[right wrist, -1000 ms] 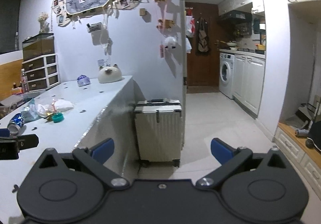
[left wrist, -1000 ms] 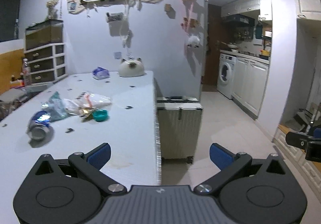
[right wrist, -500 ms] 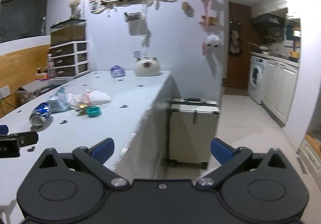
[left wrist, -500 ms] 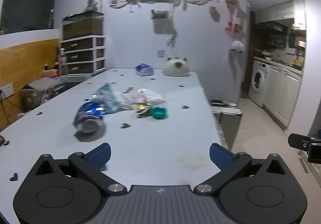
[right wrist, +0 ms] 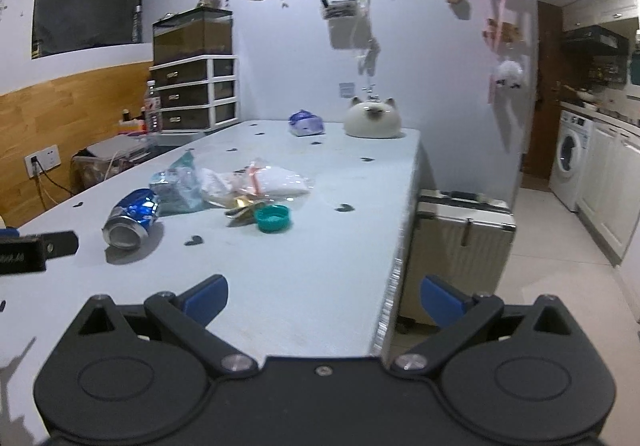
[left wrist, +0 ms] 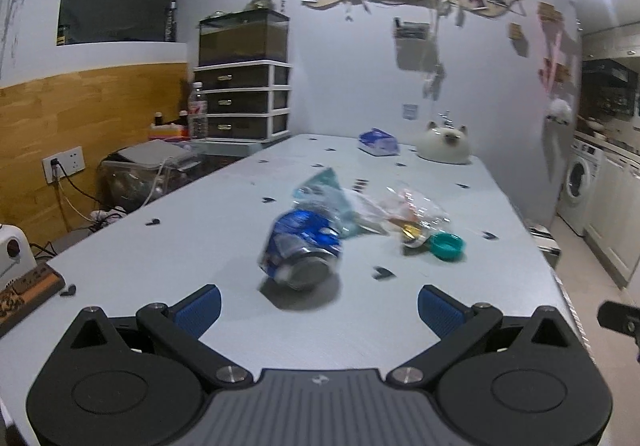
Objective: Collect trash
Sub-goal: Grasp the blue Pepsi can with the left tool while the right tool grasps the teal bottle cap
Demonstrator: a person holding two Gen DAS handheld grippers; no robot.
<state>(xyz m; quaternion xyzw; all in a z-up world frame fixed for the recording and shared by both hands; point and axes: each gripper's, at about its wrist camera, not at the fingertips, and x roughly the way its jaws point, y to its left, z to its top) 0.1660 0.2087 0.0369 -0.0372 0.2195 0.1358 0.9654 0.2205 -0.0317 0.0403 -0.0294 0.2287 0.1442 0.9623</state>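
A crushed blue can [left wrist: 302, 252] lies on its side on the white table [left wrist: 200, 230], just ahead of my open, empty left gripper [left wrist: 318, 304]. Behind it lie a crumpled teal wrapper [left wrist: 326, 198], a clear plastic bag [left wrist: 412, 204], a gold wrapper [left wrist: 412, 236] and a teal cap [left wrist: 447, 246]. In the right wrist view the can [right wrist: 130, 218], wrapper [right wrist: 178, 186], bag [right wrist: 266, 182] and cap [right wrist: 273, 218] lie ahead to the left. My right gripper [right wrist: 324, 296] is open and empty over the table's right edge.
A cat-shaped white pot [left wrist: 443, 146] and a blue tissue pack [left wrist: 378, 142] stand at the table's far end. A silver suitcase [right wrist: 460, 234] stands on the floor right of the table. Drawers [left wrist: 244, 102] and clutter lie to the left; a washing machine [right wrist: 570, 162] at far right.
Both grippers have swung left and moved in toward the table; the can and trash pile now sit closer and more central in both views. Jaws stay open.
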